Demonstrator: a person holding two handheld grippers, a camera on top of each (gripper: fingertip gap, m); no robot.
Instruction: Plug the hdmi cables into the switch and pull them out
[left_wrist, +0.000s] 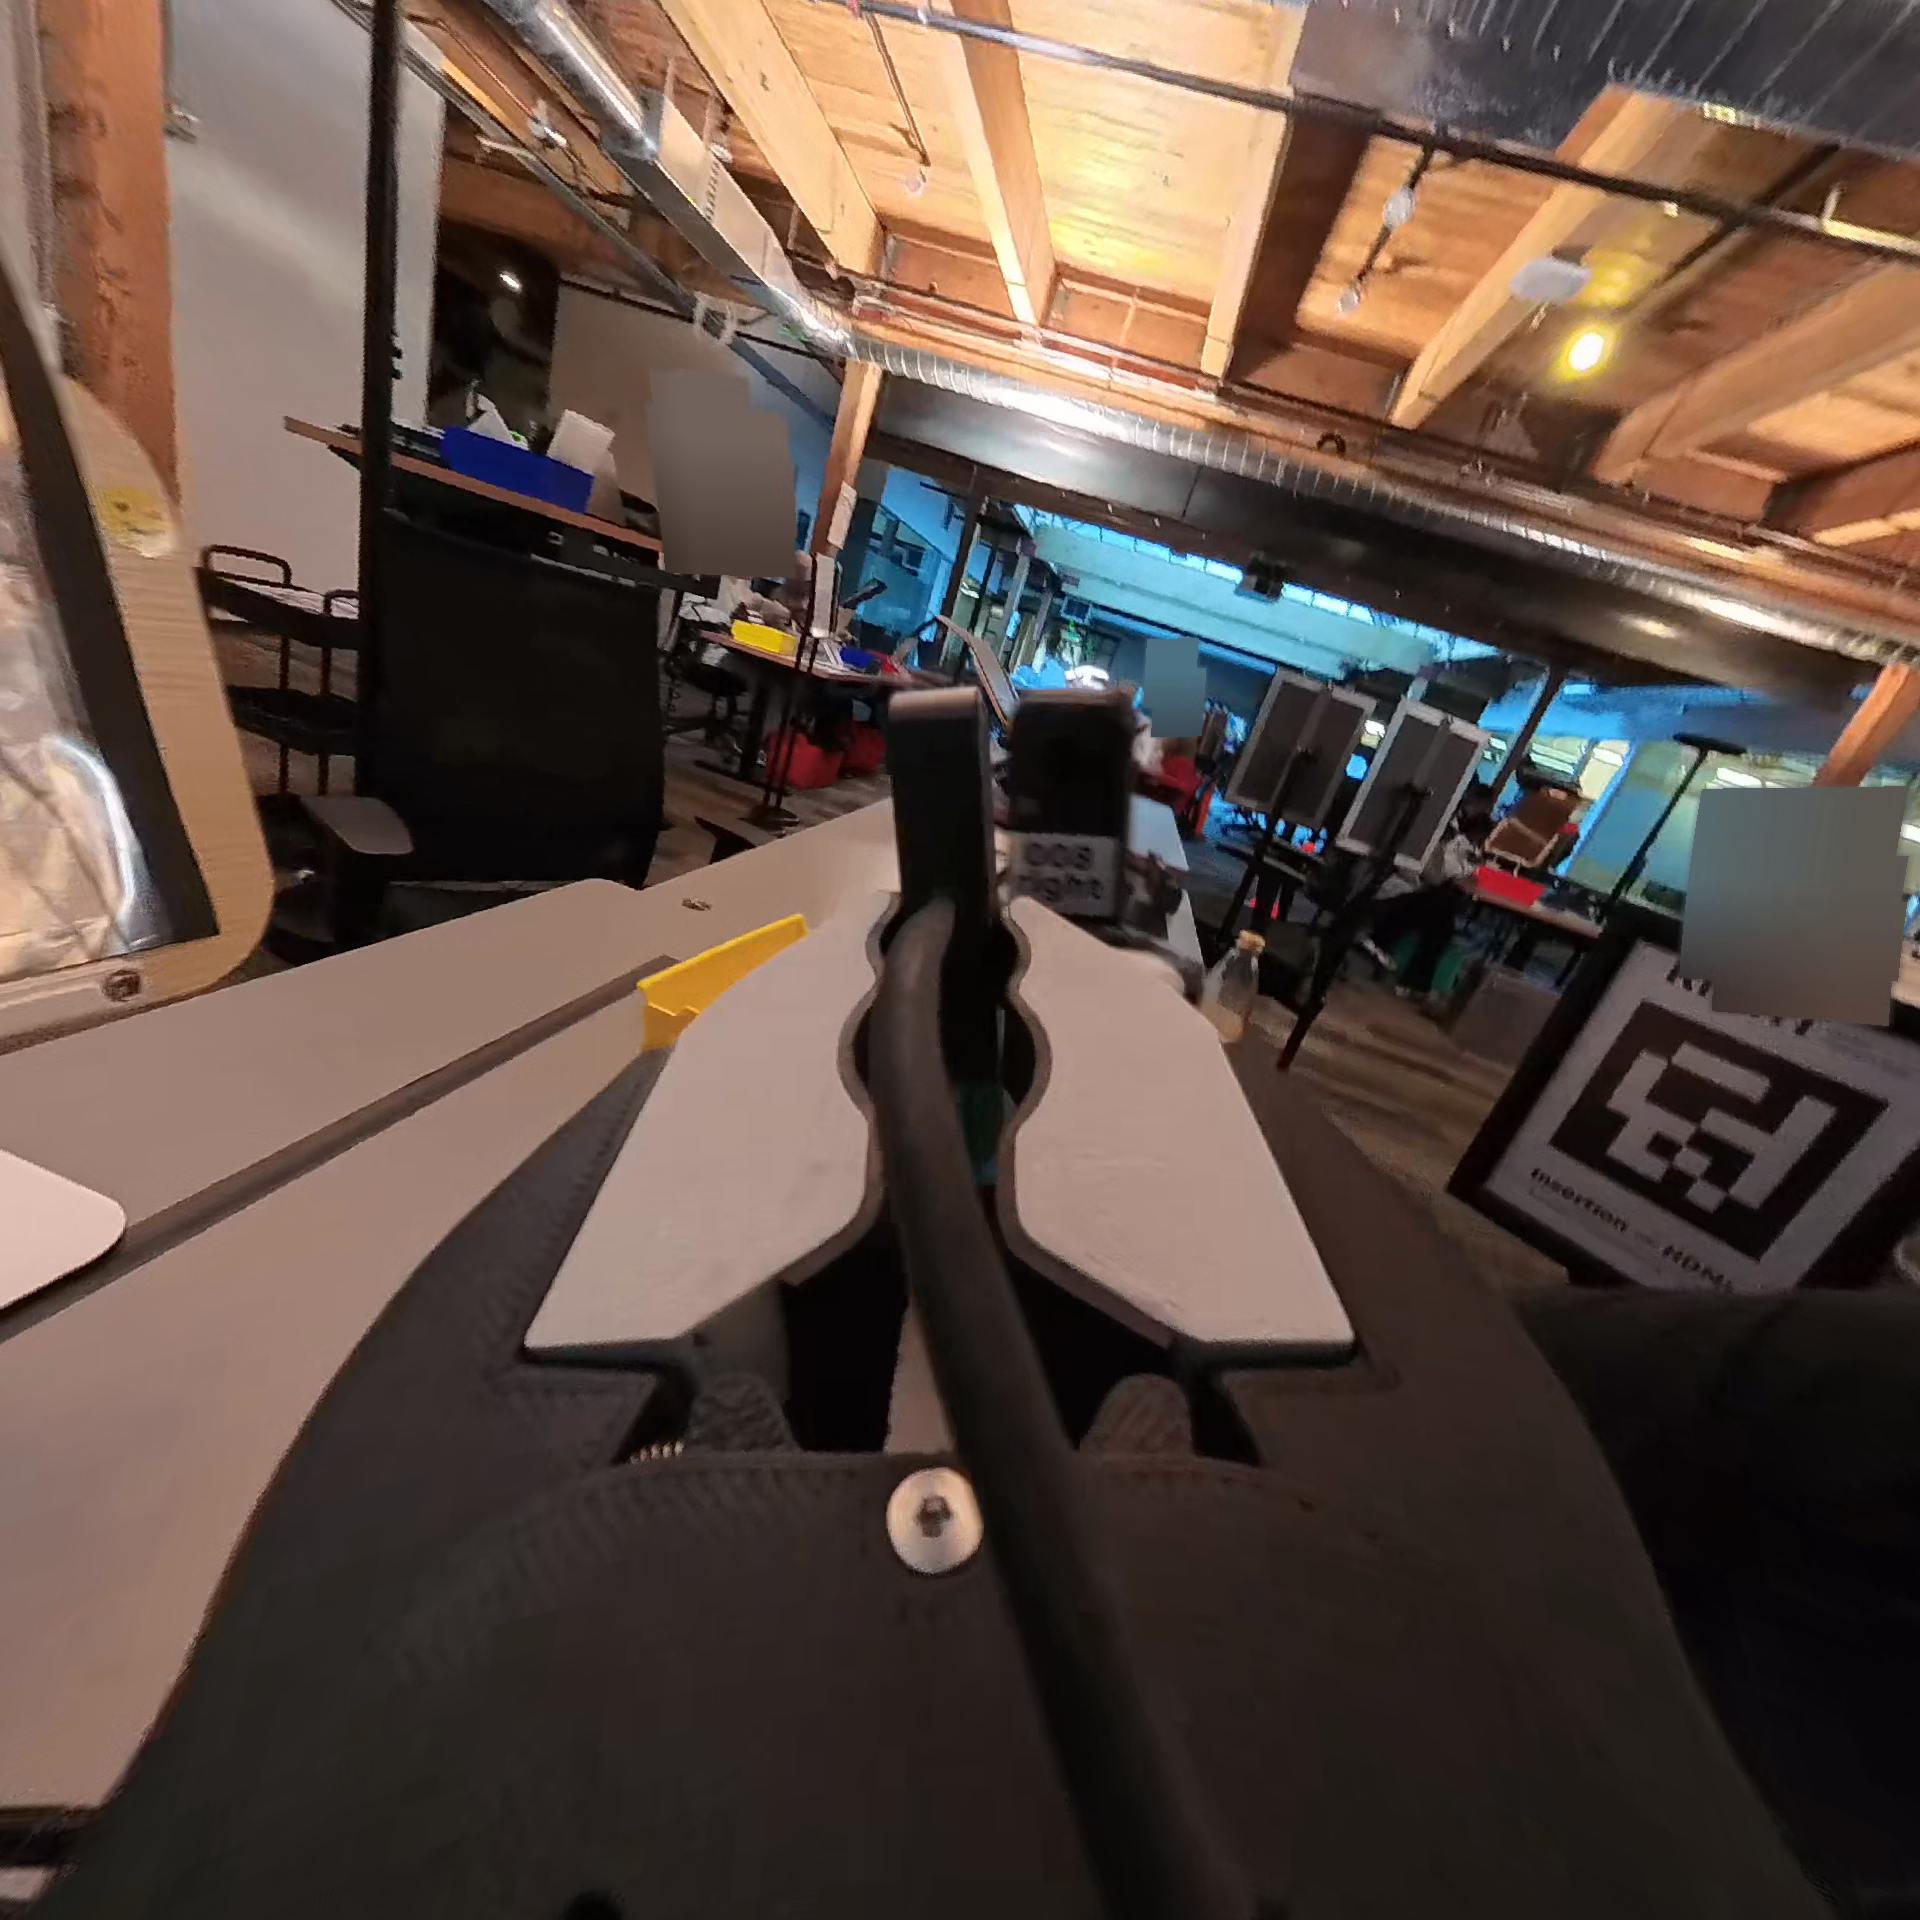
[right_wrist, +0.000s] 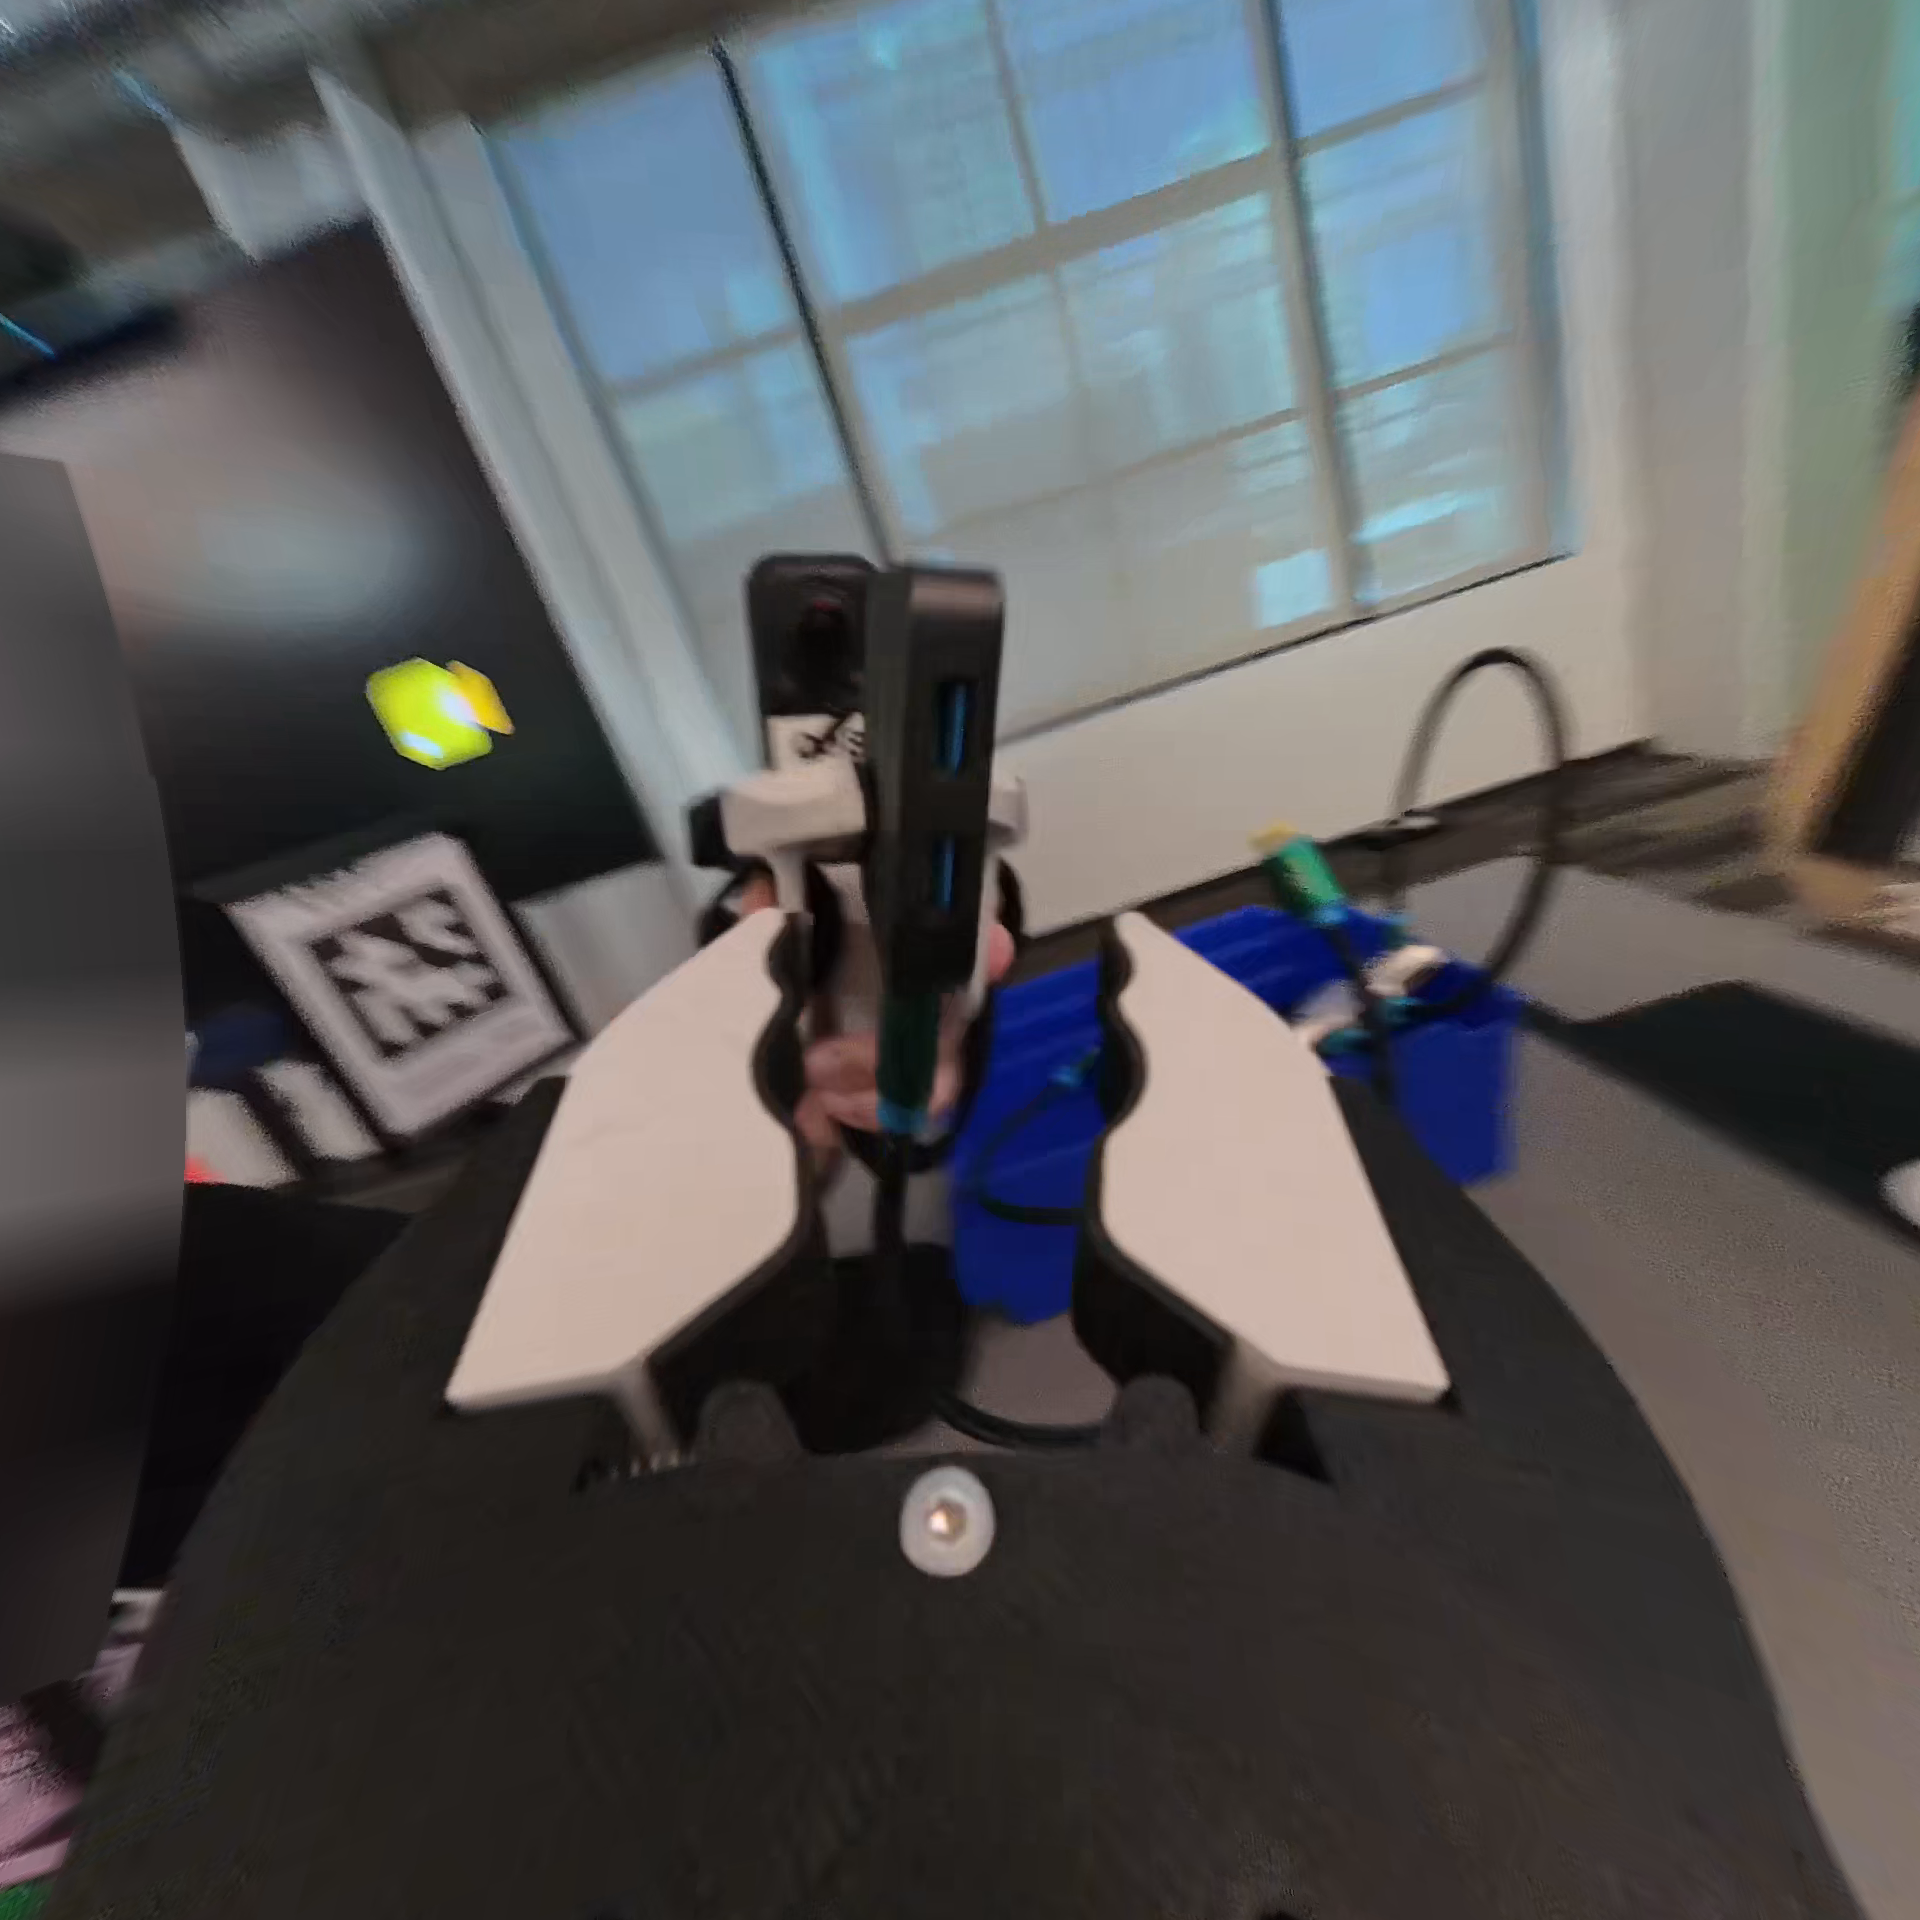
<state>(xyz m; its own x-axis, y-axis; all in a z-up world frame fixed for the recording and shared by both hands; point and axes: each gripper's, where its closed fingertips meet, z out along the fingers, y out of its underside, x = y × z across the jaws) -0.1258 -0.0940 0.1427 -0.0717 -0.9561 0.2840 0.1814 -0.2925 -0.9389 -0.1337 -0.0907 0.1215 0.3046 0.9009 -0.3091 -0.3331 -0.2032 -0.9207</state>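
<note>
My left gripper (left_wrist: 951, 914) is shut on the black switch (left_wrist: 935, 790), which stands upright between its fingertips. The switch's thick black cable (left_wrist: 966, 1299) runs back over the gripper body. A green-blue HDMI plug (left_wrist: 982, 1127) shows just below the switch. In the right wrist view the switch (right_wrist: 935, 769) shows blue ports, and the green plug (right_wrist: 902, 1039) sits in its lower end with its thin cable hanging down. My right gripper (right_wrist: 951, 935) is open, its fingers on either side of the plug without touching it. The left gripper (right_wrist: 821, 810) faces it from behind the switch.
A blue bin (right_wrist: 1434, 1070) with more cables and another green plug (right_wrist: 1299, 862) stands to the right on the grey table (right_wrist: 1610, 1299). A framed black-and-white marker board (right_wrist: 405, 977) leans at the left and also shows in the left wrist view (left_wrist: 1704, 1132). A yellow clip (left_wrist: 717, 977) sits on the table edge.
</note>
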